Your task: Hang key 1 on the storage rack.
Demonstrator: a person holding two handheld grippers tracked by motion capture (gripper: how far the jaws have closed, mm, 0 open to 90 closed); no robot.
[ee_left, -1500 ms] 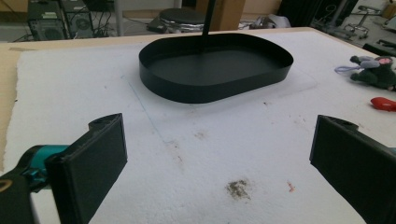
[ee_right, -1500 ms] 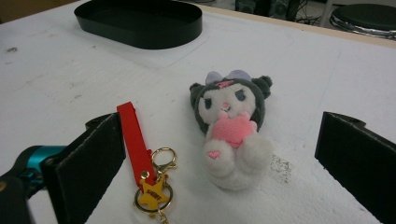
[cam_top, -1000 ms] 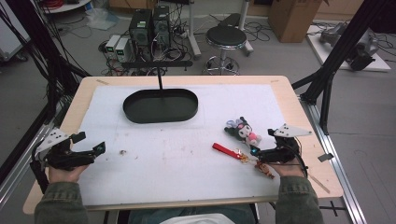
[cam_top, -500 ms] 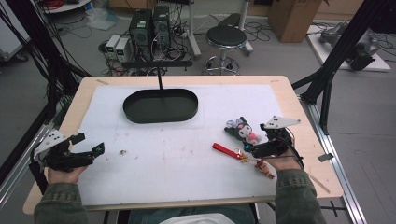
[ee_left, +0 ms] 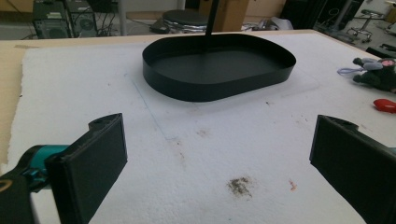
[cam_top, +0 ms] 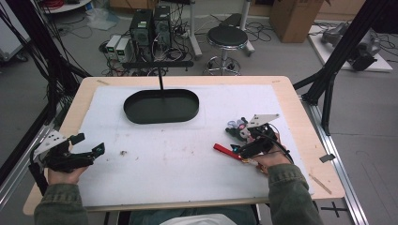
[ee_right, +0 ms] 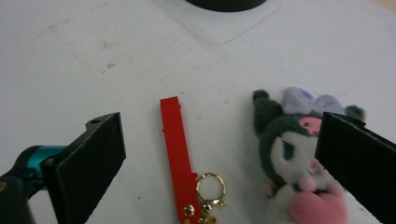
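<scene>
A red strap (ee_right: 177, 149) with a gold ring (ee_right: 210, 186) lies on the white foam mat (cam_top: 187, 159). Beside it lies a dark plush toy (ee_right: 292, 154) with a lilac bow and a pink heart. My right gripper (ee_right: 222, 135) hangs open just above both, with the strap between its jaws and the toy under the right jaw. In the high view the right gripper (cam_top: 241, 141) sits by the strap (cam_top: 224, 150) and toy (cam_top: 236, 126). My left gripper (cam_top: 89, 144) rests open at the mat's left edge, facing the black oval tray (ee_left: 219, 81).
The black tray (cam_top: 162, 115) stands at the back middle of the mat, with a thin black post (cam_top: 160, 77) rising behind it. Small dirt marks (ee_left: 240, 185) dot the mat. The wooden table edge (cam_top: 309, 140) runs along the right.
My right gripper has moved forward and left, coming over the red strap and the plush toy. The left gripper has stayed put.
</scene>
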